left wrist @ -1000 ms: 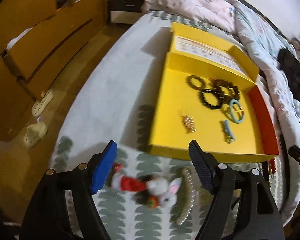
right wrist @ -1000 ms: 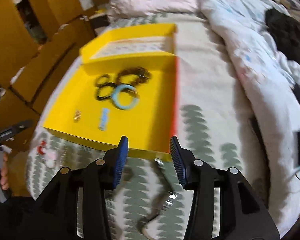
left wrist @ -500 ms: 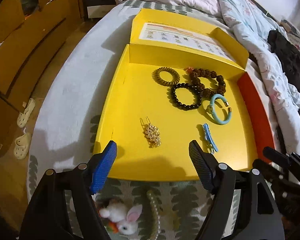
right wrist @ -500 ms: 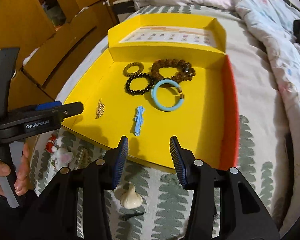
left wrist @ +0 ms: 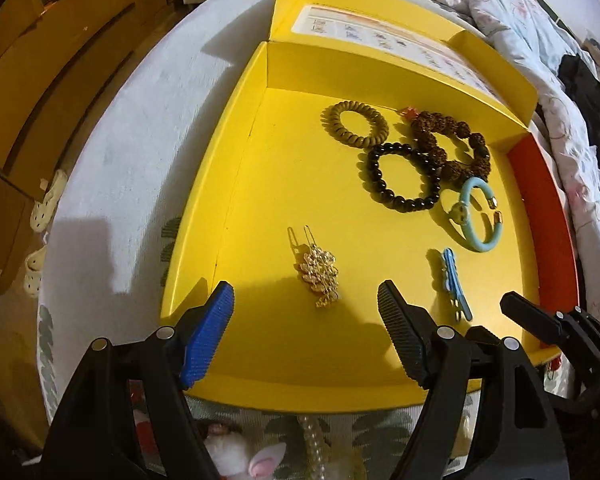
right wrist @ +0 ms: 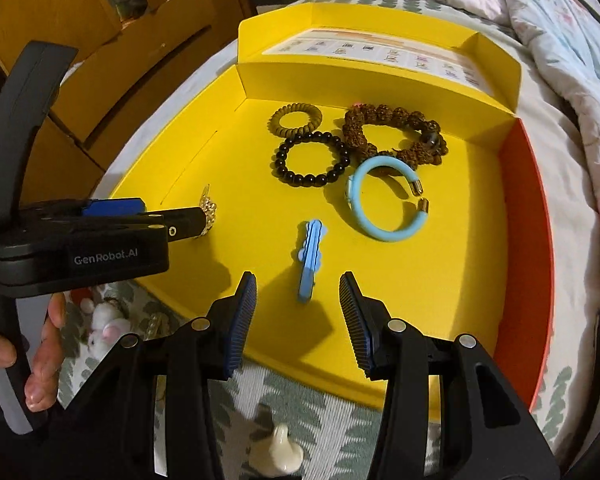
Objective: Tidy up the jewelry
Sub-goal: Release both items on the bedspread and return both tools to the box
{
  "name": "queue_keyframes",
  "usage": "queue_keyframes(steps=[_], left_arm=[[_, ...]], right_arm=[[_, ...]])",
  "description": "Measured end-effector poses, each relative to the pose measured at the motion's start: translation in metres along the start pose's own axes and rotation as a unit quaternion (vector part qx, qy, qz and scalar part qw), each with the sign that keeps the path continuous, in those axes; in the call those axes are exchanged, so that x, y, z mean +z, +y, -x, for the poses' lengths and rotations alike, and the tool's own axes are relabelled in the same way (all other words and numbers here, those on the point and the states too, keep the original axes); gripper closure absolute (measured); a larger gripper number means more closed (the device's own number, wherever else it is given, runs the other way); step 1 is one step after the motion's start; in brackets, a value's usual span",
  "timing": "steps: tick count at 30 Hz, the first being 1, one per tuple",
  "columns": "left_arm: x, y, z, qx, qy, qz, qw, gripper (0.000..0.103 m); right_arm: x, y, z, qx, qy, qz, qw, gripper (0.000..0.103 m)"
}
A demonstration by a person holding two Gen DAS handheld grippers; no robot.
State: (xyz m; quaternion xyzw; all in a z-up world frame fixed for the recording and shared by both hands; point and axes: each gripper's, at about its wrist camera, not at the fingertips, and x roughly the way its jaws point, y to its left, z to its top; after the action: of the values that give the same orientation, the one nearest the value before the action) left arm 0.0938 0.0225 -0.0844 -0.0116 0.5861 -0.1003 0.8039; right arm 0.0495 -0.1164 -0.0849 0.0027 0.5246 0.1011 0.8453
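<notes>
A yellow tray (left wrist: 228, 184) (right wrist: 172, 168) on the bed holds a gold hair clip (left wrist: 318, 270), a blue hair clip (left wrist: 454, 280) (right wrist: 310, 264), an olive coil hair tie (left wrist: 354, 124) (right wrist: 296, 120), a black bead bracelet (left wrist: 404, 180) (right wrist: 312, 158), a brown bead bracelet (left wrist: 452, 144) (right wrist: 396, 132) and a light blue bangle (left wrist: 478, 214) (right wrist: 388, 200). My left gripper (left wrist: 306, 308) is open and empty, just short of the gold clip. My right gripper (right wrist: 298, 300) is open and empty, with the blue clip's near end between its fingertips.
On the bedspread in front of the tray lie a white plush rabbit (left wrist: 244, 460) (right wrist: 104, 328), a pearl clip (left wrist: 314, 444) and a cream shell-shaped piece (right wrist: 278, 452). Wooden cabinets (left wrist: 40, 60) stand left. Bedding (right wrist: 560, 40) is heaped at the right.
Both grippers have moved forward over the tray's front edge. The left now hovers near the gold clip, the right near the blue clip. Both stay open.
</notes>
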Motion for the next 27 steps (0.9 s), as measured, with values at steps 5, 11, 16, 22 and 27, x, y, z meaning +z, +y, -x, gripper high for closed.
queue_keyframes(steps=[5,11,16,22,27], left_arm=[[0.006,-0.001,-0.011,-0.010,0.019,0.010,0.9997,0.029],[0.010,-0.007,-0.016,0.002,0.021,0.007,0.9997,0.029],[0.011,-0.015,-0.024,0.022,0.022,-0.003,0.9995,0.031],[0.012,-0.015,-0.028,0.039,0.021,-0.008,0.9990,0.041],[0.014,-0.011,-0.031,0.050,0.016,-0.012,0.9986,0.052]], right_arm=[[0.005,0.000,-0.011,-0.011,0.011,0.008,1.000,0.056],[0.009,0.000,-0.021,-0.017,0.018,0.016,1.000,0.057],[0.010,0.006,-0.029,-0.030,0.022,0.029,0.999,0.057],[0.009,0.002,-0.037,-0.023,0.029,0.021,0.999,0.060],[0.011,-0.004,-0.039,-0.024,0.026,0.005,0.999,0.075]])
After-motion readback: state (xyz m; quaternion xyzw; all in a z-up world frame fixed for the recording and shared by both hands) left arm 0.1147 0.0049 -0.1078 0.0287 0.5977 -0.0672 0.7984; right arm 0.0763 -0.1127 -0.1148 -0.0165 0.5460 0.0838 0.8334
